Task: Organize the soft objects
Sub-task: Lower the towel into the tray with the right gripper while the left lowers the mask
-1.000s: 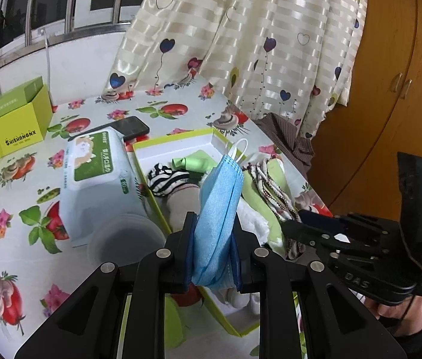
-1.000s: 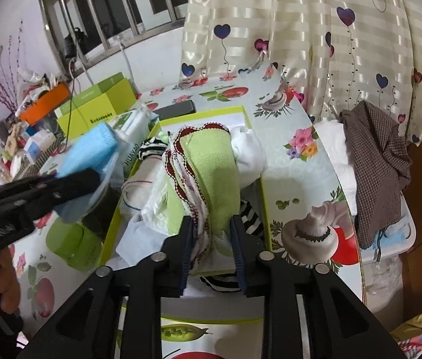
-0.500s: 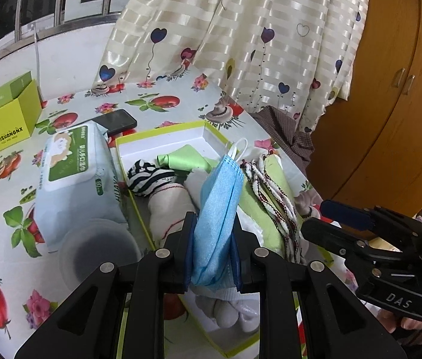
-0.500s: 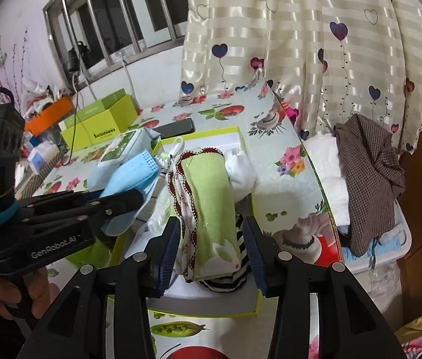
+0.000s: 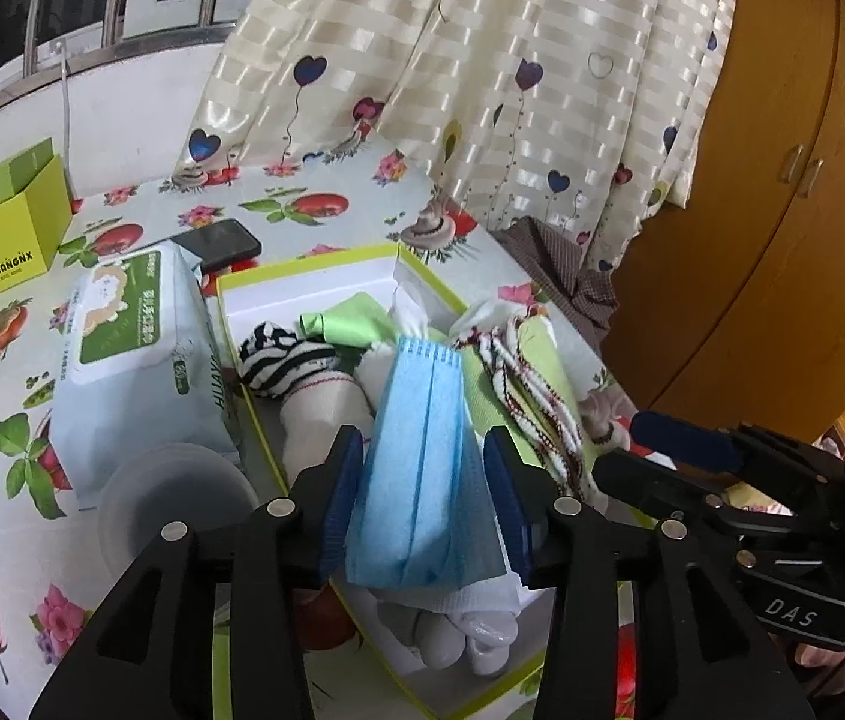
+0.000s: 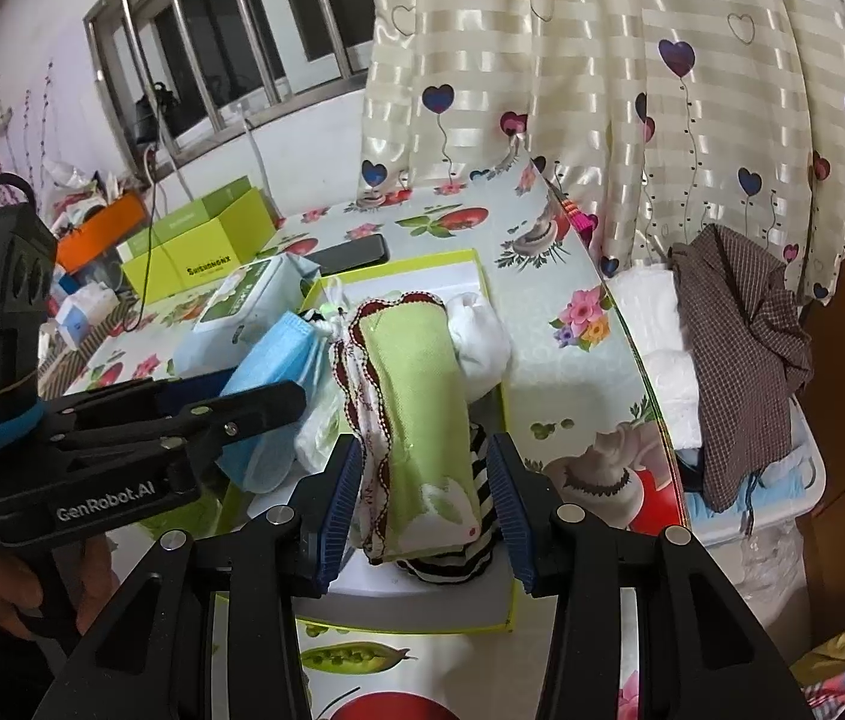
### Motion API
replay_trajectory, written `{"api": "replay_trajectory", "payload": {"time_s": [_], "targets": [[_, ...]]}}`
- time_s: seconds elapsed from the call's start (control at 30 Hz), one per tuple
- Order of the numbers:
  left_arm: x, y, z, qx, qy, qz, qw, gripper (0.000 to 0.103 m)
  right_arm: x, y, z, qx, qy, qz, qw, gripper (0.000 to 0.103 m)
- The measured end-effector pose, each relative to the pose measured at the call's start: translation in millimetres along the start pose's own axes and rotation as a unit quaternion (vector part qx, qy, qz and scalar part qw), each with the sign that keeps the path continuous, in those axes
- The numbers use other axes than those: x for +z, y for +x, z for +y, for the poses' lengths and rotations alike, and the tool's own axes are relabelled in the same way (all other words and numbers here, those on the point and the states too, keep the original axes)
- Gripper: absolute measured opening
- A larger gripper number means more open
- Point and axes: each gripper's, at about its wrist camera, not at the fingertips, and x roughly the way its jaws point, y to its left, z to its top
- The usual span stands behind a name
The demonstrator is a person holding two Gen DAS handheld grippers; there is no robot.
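Two grippers apart | my left gripper (image 5: 422, 474) just opened, mask (image 5: 422, 450) loose between | my right gripper (image 6: 425, 486) slack around cloth (image 6: 416, 414) | both standing in box (image 6: 491, 612), tidy fit

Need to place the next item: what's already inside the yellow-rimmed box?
Inside the box: blue face mask, green trimmed cloth, striped sock, white socks. The box floor beneath them is mostly covered.

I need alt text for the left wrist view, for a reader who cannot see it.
The left tool, its jaws just opened, frames a folded blue face mask over a yellow-edged box of socks and cloths on a flowered table. A wet-wipe pack lies to the left.
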Motion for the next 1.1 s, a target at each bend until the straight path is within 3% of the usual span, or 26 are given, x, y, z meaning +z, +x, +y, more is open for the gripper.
{"api": "replay_trajectory", "payload": {"time_s": [0.27, 0.67, 0.73, 0.77, 0.87, 1.1], "targets": [[-4.4, -6.6, 3.4, -0.018, -0.009, -0.003, 0.9998, 0.044, 0.3, -2.6, 2.5, -0.001, -0.004, -0.002, 1.000, 0.043], [-7.4, -20.6, 17.1, -0.009, -0.033, -0.031, 0.9989, 0.043, -0.4, -5.4, 4.2, 0.003, 0.000, -0.006, 1.000, 0.042], [-9.1, -20.6, 16.1, -0.007, -0.027, -0.031, 0.9991, 0.036, -0.4, -5.2, 3.7, 0.003, 0.001, -0.006, 1.000, 0.042], [-9.7, -19.4, 15.2, -0.006, -0.024, -0.028, 0.9993, 0.027, -0.3, -5.4, 4.5, 0.004, 0.002, -0.007, 1.000, 0.042], [-11.4, -11.6, 12.9, -0.009, -0.017, -0.009, 0.9998, 0.019, 0.0, -5.7, 4.9, 0.006, 0.000, -0.007, 1.000, 0.042], [-11.6, 0.0, 14.0, -0.017, -0.016, 0.010, 0.9997, 0.018, -0.2, -8.0, 6.9, 0.007, -0.002, -0.007, 1.000, 0.042]]}}
